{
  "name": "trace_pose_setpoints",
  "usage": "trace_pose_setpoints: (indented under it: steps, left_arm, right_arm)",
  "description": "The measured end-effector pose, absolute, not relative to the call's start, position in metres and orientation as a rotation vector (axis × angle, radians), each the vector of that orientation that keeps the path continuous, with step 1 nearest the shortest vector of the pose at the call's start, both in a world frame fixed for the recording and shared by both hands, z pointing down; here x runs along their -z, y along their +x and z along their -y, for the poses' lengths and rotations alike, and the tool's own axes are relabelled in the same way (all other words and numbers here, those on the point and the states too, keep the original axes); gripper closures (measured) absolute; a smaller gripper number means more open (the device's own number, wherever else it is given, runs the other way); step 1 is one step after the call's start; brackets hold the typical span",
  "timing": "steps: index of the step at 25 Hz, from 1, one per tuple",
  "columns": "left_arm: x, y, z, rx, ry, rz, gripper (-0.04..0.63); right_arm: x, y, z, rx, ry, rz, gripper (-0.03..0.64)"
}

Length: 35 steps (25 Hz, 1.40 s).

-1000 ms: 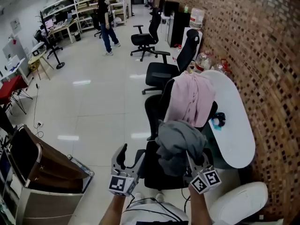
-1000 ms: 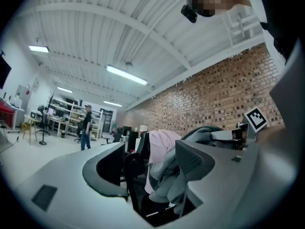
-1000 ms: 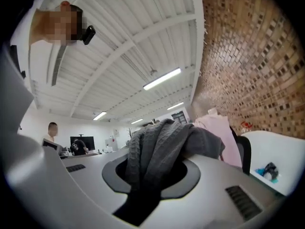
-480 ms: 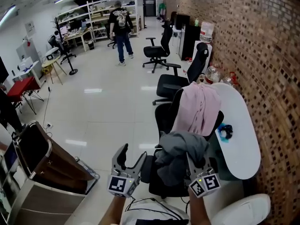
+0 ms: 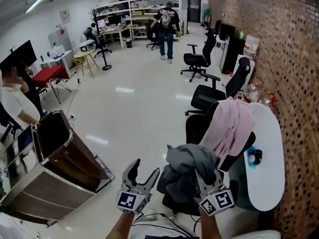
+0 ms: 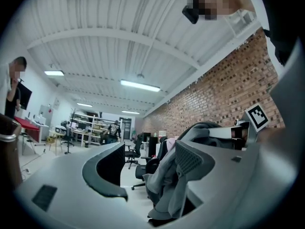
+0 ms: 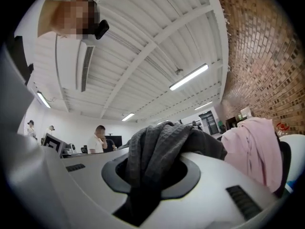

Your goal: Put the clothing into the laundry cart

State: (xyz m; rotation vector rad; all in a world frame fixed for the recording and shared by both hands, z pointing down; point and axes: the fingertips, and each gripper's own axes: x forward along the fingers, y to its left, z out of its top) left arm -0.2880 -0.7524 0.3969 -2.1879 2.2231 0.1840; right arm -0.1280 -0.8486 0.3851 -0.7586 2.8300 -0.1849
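Black chair (image 5: pixel 197 128) right of laundry cart (image 5: pixel 75 159)

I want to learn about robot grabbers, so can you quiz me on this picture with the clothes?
1. True or false: the right gripper is shut on the grey garment.
2. The pink garment hangs over: A a black chair, B a shelf, C the floor.
3. Fill in: the left gripper has its jaws ____.
Key: 1 true; 2 A; 3 open.
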Motion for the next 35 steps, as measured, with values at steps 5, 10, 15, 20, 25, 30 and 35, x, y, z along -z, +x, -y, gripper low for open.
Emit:
trace_pose_setpoints:
  steps: [5, 10, 15, 20, 25, 30, 35]
  left_arm:
    - [-0.403, -0.317, 0.714, -0.148, -2.051, -2.37, 0.278]
    - [-0.41, -0.369, 0.666, -0.109, -1.884, -2.484, 0.278]
    - [-0.421, -0.435, 0.614, -0.09, -1.71, -2.547, 0.278]
    - [-0.41, -0.488, 0.575, -0.122, -1.606, -2.595, 0.278]
    - [-0.409, -0.547, 0.522, -0.108, -1.473, -2.626, 0.278]
    - [-0.404, -0.6, 0.463, -0.095, -1.331, -2.669, 0.278]
    - [-0.392, -0.623, 0.422, -0.126, -1.235, -2.736, 0.278]
  right_arm:
    - [-0.374, -0.166, 0.837, 0.187, -0.561, -2.861, 0.507]
    - [-0.376, -0.228, 0.812, 0.196, -0.389, -2.903, 0.506]
    - [-0.383, -0.298, 0.775, 0.196, -0.236, -2.942, 0.506]
    - [-0.386, -0.367, 0.739, 0.243, -0.113, -2.965, 0.506]
    - [-0.377, -0.44, 0.695, 0.213, 0.027, -2.959, 0.506]
    - [-0.36, -0.507, 0.647, 0.19, 0.165, -2.924, 0.506]
    - [-0.35, -0.559, 0.603, 0.195, 0.337, -2.913, 0.505]
